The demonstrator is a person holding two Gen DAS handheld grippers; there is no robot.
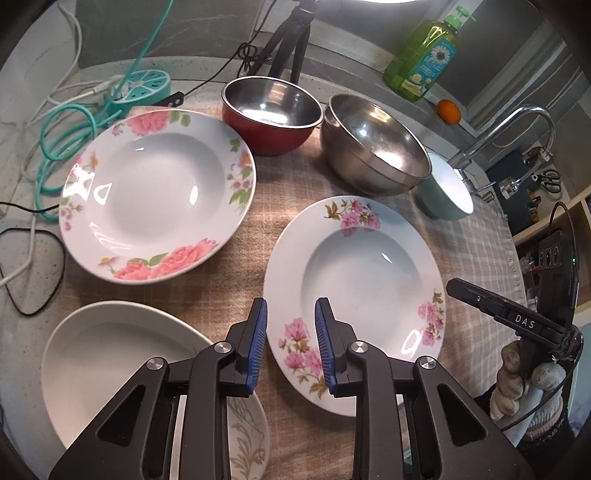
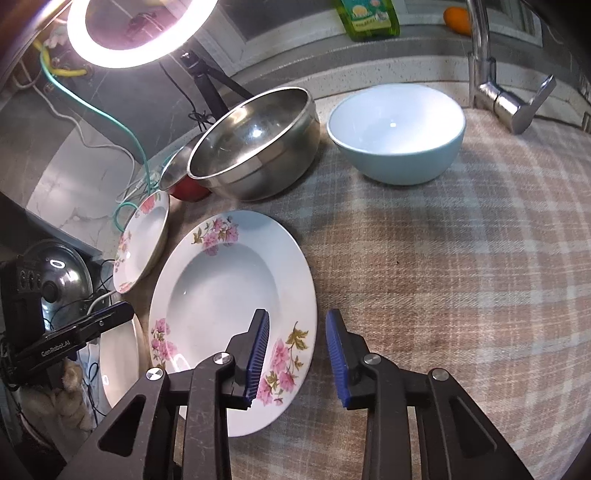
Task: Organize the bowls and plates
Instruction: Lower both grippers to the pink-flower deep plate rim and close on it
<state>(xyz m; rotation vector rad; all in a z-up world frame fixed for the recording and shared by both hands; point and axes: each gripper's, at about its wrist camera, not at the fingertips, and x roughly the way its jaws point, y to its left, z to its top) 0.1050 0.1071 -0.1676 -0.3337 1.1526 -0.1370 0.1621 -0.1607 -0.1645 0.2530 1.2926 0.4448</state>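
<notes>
A white plate with pink flowers (image 1: 362, 266) (image 2: 221, 280) lies on the plaid cloth (image 2: 461, 258). My left gripper (image 1: 291, 325) hovers over its left rim, jaws apart with the rim below the gap and nothing pressed. My right gripper (image 2: 297, 332) straddles the plate's right rim the same way, open. A rose-pattern plate (image 1: 155, 192) (image 2: 142, 240) sits to the left. A plain white dish (image 1: 110, 365) and a small grass-pattern plate (image 1: 247, 435) lie near me. Behind stand a red bowl (image 1: 271, 114), a steel bowl (image 1: 373, 147) (image 2: 255, 147) and a light blue bowl (image 1: 443, 192) (image 2: 395, 136).
A green soap bottle (image 1: 424, 55) and an orange (image 1: 448, 110) stand on the back ledge. A tap (image 2: 495, 92) rises at the right. Teal cable (image 1: 74, 129), a tripod (image 1: 291, 37) and a ring light (image 2: 136, 29) crowd the back left.
</notes>
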